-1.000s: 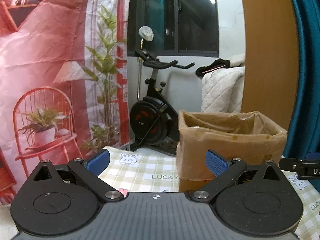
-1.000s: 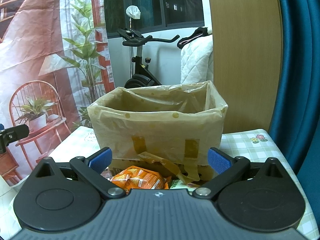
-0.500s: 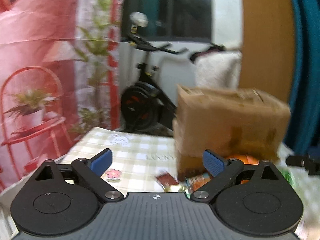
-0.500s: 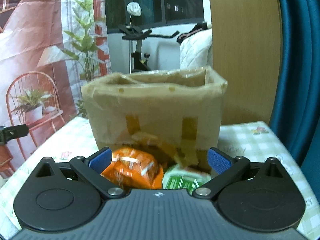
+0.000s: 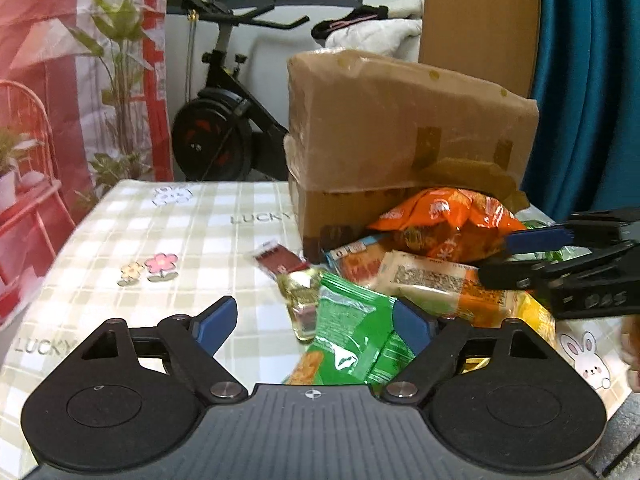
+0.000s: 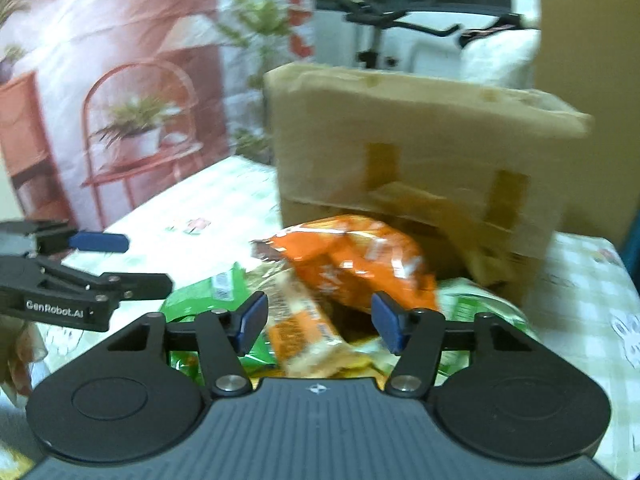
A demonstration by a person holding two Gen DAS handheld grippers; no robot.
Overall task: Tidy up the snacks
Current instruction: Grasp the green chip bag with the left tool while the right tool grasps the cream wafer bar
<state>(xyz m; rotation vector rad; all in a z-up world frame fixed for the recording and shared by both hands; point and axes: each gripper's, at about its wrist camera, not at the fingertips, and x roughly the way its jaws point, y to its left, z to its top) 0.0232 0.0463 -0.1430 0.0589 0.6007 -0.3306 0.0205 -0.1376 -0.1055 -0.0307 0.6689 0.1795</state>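
A pile of snack packets lies on the checked tablecloth in front of a brown cardboard box (image 5: 404,128) lined with plastic. An orange bag (image 5: 444,220) tops the pile, with a beige-and-orange bar (image 5: 440,284), a green packet (image 5: 352,336), a small gold sweet (image 5: 300,296) and a red sachet (image 5: 280,260). My left gripper (image 5: 316,326) is open, low over the green packet. My right gripper (image 6: 318,322) is open, over the beige bar (image 6: 304,328), just before the orange bag (image 6: 352,264). Each gripper shows at the edge of the other's view.
The table (image 5: 160,248) carries a checked cloth with flower and rabbit prints. An exercise bike (image 5: 224,120) stands behind it, a red printed curtain (image 5: 40,60) to the left, a teal curtain (image 5: 580,80) and a wooden panel (image 5: 480,12) to the right.
Both grippers have tipped down and moved closer to the table. The snack pile has come into view under them. The right gripper's jaws have narrowed a little.
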